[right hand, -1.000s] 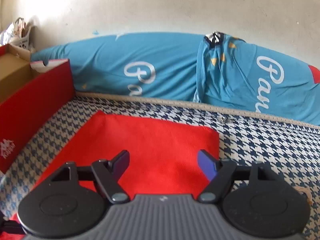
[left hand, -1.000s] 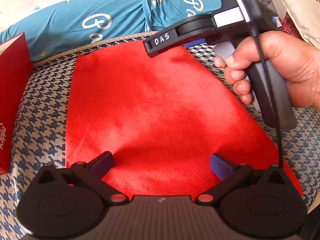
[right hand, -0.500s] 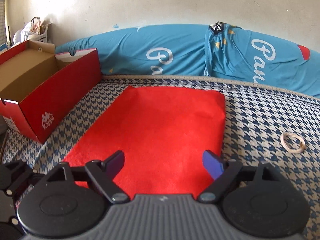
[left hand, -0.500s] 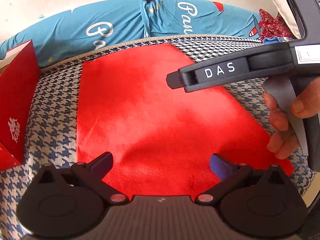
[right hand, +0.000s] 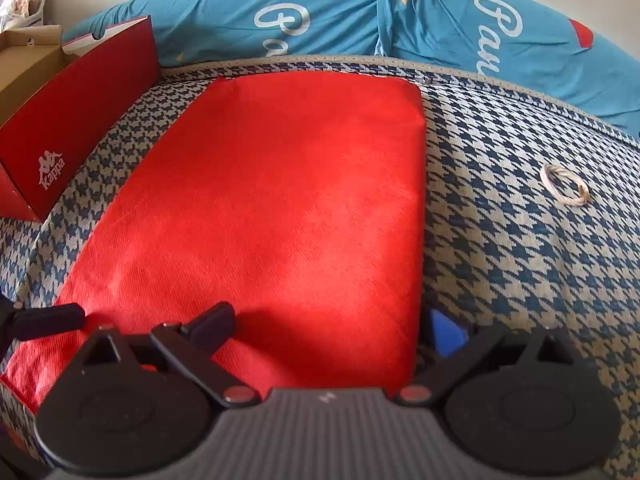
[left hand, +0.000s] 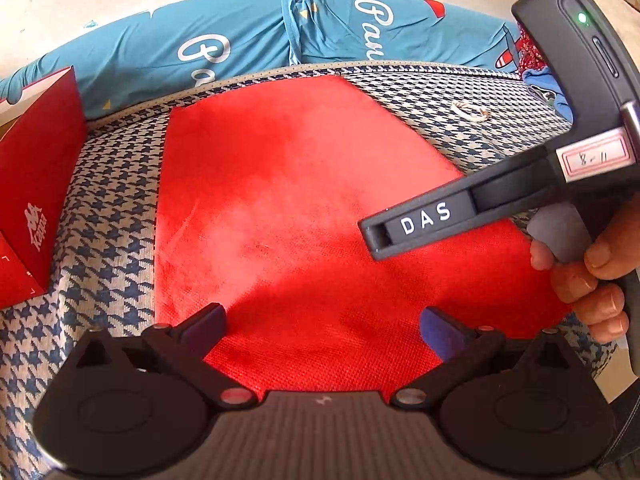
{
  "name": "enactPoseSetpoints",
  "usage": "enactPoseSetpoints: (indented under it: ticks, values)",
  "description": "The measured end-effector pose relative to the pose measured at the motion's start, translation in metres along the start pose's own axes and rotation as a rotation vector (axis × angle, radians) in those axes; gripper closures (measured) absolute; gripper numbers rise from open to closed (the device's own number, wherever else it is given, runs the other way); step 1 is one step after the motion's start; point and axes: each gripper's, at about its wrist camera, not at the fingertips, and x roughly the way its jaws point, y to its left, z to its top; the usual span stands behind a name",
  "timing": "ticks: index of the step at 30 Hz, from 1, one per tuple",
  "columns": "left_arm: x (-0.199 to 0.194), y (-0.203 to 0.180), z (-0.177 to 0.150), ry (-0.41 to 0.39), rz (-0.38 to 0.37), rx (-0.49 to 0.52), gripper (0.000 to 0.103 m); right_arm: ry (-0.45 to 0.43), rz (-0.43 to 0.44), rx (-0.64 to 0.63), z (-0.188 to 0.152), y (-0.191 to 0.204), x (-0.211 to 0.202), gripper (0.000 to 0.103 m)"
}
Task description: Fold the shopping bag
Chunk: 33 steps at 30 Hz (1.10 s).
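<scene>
Biggest thing first: the bed (right hand: 520, 280), houndstooth cover, with one blue printed cloth (right hand: 320, 12) bunched along the wall behind it. On the bed lies the one red shopping bag (right hand: 288, 208), flat, a plain rectangle, no handles showing from either view. A second ago my right hand-held gripper (right hand: 328, 332) was up high and well back; now I've dropped it low over the bag's near right corner, right finger hanging just past the bag's right edge, jaws spread wide, nothing in them. My left hand-held gripper (left hand: 322, 326) has pulled back a little and sits over the near edge, also spread wide and empty. So both tools are lined up on the near edge, which I read as set for a grab there. Whether this flat rectangle is an already folded bag or one awaiting a fold, I can't tell. Count: one red shoebox (right hand: 76, 120) on the left, open. One rubber band (right hand: 564, 189) lying to the right, apart from the bag.
</scene>
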Motion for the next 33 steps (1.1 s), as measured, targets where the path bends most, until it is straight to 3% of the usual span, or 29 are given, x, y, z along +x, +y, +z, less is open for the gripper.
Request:
enactPoseSetpoints:
  ticks: [21,33]
  values:
    - [0.003,-0.005,0.0,0.019,0.027,-0.039,0.0,0.057,-0.006,0.0,-0.003,0.002,0.01,0.0]
    - [0.001,-0.004,0.012,0.123,0.048,-0.103,0.0,0.058,-0.011,0.032,-0.001,0.004,0.011,0.0]
